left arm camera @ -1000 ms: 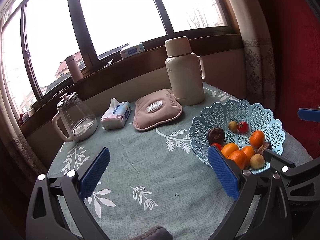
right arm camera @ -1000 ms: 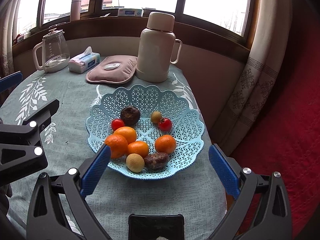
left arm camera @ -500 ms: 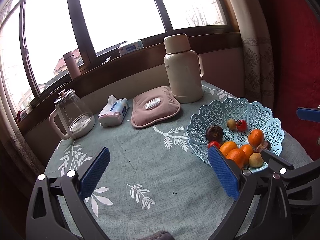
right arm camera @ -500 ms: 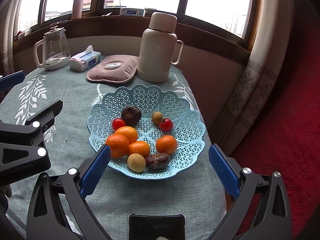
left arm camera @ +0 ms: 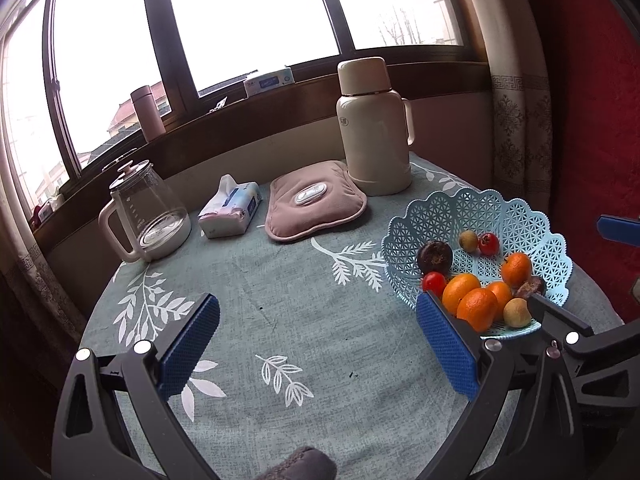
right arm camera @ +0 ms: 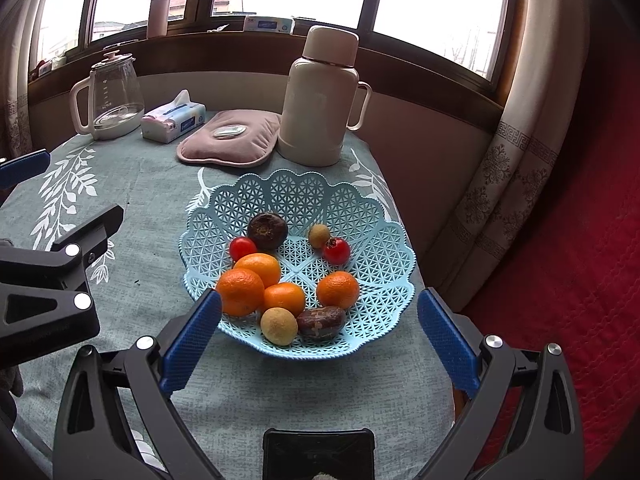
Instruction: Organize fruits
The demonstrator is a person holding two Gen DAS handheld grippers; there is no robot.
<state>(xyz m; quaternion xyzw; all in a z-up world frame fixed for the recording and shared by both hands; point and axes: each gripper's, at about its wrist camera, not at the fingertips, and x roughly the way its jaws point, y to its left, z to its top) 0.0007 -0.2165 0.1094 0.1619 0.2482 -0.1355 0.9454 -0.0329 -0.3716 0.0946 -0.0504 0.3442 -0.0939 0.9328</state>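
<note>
A light blue lattice basket [right arm camera: 360,208] [left arm camera: 460,216] stands on the table's right side. It holds several oranges [right arm camera: 240,290] [left arm camera: 476,308], two red tomatoes [right arm camera: 336,250], two small yellow fruits [right arm camera: 279,326], a dark round fruit [right arm camera: 267,231] [left arm camera: 435,257] and a brown oblong fruit [right arm camera: 321,322]. My right gripper [right arm camera: 318,340] is open, just in front of the basket's near rim, holding nothing. My left gripper [left arm camera: 318,344] is open over bare tablecloth left of the basket, empty; its right pad [left arm camera: 446,344] hides part of the basket's near edge.
Along the back of the round table with its leaf-print cloth [left arm camera: 260,300] stand a glass kettle [left arm camera: 146,212], a tissue pack [left arm camera: 230,210], a pink heating pad [left arm camera: 314,200] and a cream thermos [left arm camera: 372,128]. Window sill behind, curtain [right arm camera: 500,184] and red fabric to the right.
Both grippers have drawn back and up a little, so the table items sit slightly farther away. Both stay open; the fruits have not moved.
</note>
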